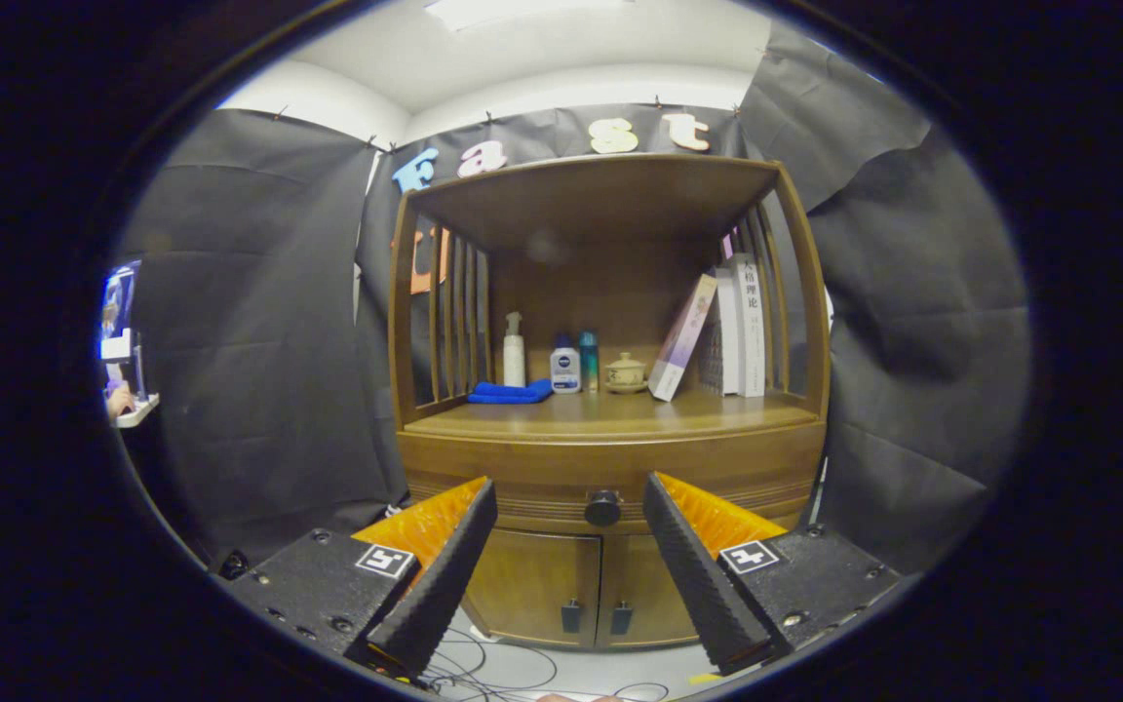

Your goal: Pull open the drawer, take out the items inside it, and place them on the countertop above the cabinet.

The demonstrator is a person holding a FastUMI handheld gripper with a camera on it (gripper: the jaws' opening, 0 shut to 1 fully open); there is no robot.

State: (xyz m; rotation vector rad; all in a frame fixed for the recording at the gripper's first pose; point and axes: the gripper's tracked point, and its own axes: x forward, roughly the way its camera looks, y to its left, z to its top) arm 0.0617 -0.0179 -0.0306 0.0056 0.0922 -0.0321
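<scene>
Drawer (610,476): recorded shut, its front flush beneath the countertop edge, set in a wooden cabinet (610,546) against the booth's black cloth wall. Contents not seen.

Cabinet: a slatted open hutch was noted above, two lower doors (571,585) below, both closed.

Countertop (620,414): the front edge was found bare; along the back were listed, from the right-hand corner, upright and leaning books (732,327), a lidded cup (626,372), two small bottles (573,366), a pump bottle (514,351) and, towards the left-hand corner, a folded blue cloth (511,392).

Gripper (569,497): fingers were held spread wide, nothing between them but air, short of the cabinet.

Knob (602,507): a dark round pull at the middle of the drawer front, seen between the fingertips and beyond them, untouched.

Progress: judged at the outset. Nothing was opened or removed; pulling, emptying and placing all remained.
</scene>
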